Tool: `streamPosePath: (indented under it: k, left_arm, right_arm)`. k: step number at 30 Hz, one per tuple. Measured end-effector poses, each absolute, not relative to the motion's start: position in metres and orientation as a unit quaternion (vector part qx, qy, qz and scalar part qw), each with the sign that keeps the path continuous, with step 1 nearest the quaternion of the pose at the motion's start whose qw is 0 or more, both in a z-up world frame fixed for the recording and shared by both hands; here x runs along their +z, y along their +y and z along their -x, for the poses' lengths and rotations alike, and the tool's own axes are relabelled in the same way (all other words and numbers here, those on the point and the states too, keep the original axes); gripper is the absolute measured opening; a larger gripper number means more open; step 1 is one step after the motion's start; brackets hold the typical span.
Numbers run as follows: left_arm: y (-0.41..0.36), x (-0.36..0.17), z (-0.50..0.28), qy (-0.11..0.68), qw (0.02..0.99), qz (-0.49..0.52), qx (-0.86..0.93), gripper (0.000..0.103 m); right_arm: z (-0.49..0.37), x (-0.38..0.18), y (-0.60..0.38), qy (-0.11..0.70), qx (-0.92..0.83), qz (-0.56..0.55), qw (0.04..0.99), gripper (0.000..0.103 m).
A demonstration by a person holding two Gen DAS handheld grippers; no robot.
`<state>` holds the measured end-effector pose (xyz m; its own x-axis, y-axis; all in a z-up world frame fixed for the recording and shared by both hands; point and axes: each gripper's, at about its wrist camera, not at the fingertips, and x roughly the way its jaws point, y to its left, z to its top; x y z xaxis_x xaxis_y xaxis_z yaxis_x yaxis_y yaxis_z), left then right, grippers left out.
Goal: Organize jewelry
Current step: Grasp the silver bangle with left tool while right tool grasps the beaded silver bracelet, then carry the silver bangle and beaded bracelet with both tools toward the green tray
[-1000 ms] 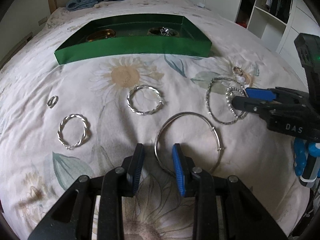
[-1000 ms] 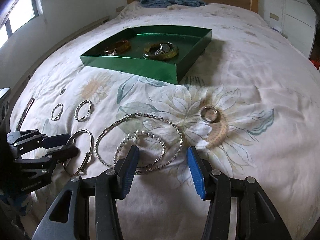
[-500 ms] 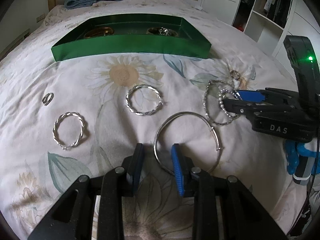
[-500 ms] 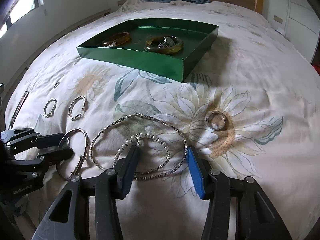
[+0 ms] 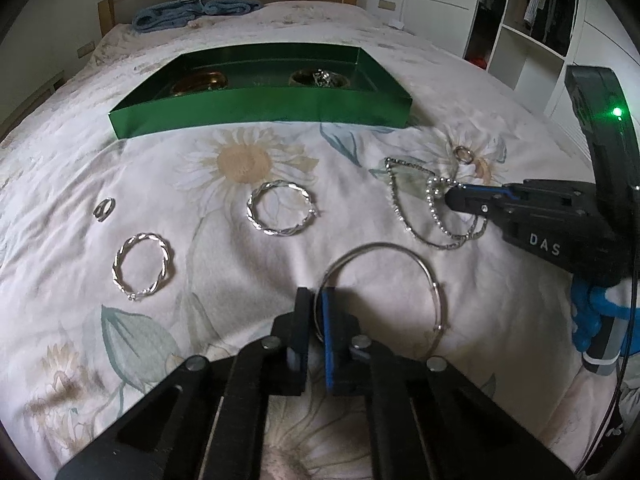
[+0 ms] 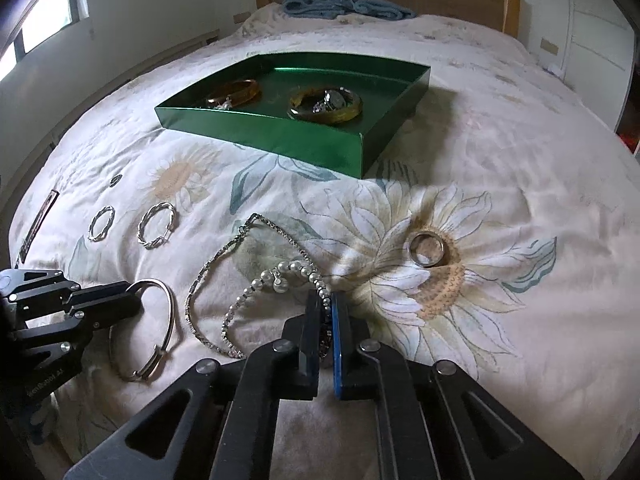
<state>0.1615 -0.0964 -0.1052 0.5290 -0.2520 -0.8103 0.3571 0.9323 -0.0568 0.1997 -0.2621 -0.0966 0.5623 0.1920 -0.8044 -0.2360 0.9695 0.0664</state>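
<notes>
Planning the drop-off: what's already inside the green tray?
Inside the green tray: two amber bangles, silver pieces bunched within the right one. The near wall hides part of the floor.

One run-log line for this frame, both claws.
left claw: shut on thin silver bangle | right claw: shut on pearl strand and chain | both jaws just closed | green tray: two amber bangles inside

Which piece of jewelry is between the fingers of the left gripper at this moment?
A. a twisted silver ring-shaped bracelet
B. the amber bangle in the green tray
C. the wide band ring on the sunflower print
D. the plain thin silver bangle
D: the left gripper is closed on the rim of the plain thin silver bangle, while the other pieces lie away from it.
</notes>
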Motion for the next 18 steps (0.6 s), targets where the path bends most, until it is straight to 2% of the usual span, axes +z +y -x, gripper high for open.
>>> streamPosePath:
  k: [18]
  left_arm:
    - [-0.083, -0.076, -0.135, 0.431, 0.888, -0.049, -0.152, 0.004]
  right_arm:
    - [-0.164, -0.053, -0.262, 0.403, 0.124, 0.026, 0.907, 0.004]
